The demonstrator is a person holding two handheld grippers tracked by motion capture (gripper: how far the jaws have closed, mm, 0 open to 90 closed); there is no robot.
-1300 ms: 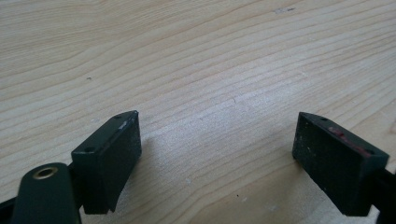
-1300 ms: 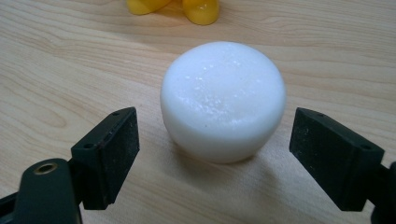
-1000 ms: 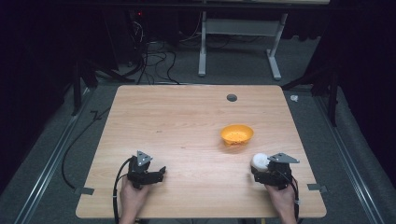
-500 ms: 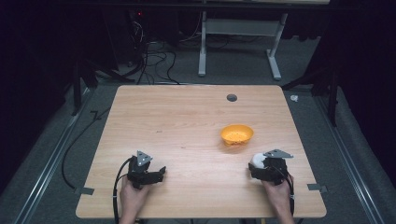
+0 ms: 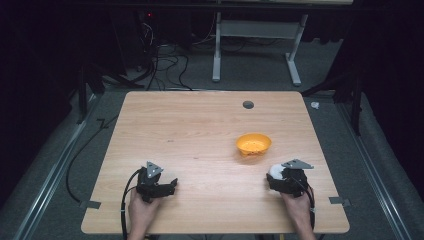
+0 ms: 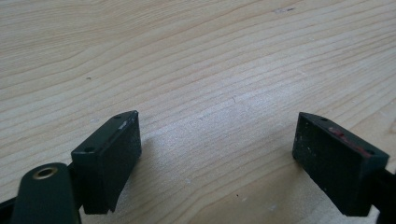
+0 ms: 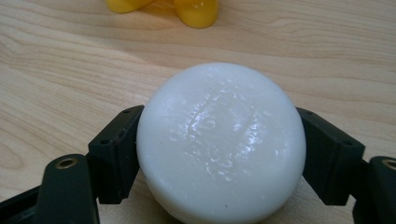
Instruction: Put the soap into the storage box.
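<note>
We start from the white round puck [image 7: 222, 144], a smooth glossy disc like a bar of soap, lying flat on the wooden table [image 5: 200, 135]. It sits between the two black jaws of our right gripper [image 7: 219, 149], which have just been closing on it; in the right gripper view both pads [image 7: 119, 149] meet its sides, so we read this as a grip on the puck across its width. In the high view the puck [image 5: 275, 170] shows as a pale spot at the tip of the right gripper [image 5: 280, 179].

The relation that matters for the next move is puck to orange bowl [image 5: 253, 144]. The bowl lies just beyond the puck, farther from us and slightly to the left, near but not touching. Being round, the puck has no long axis to align.

Our left gripper [image 5: 167, 186] rests well to the left of the bowl, its jaws standing wide apart over bare wood [image 6: 219, 140] with nothing between them. The right hand [image 5: 299, 210] is clearly the nearer one, so we judge a short lift and carry forward into the bowl falls to it.
</note>
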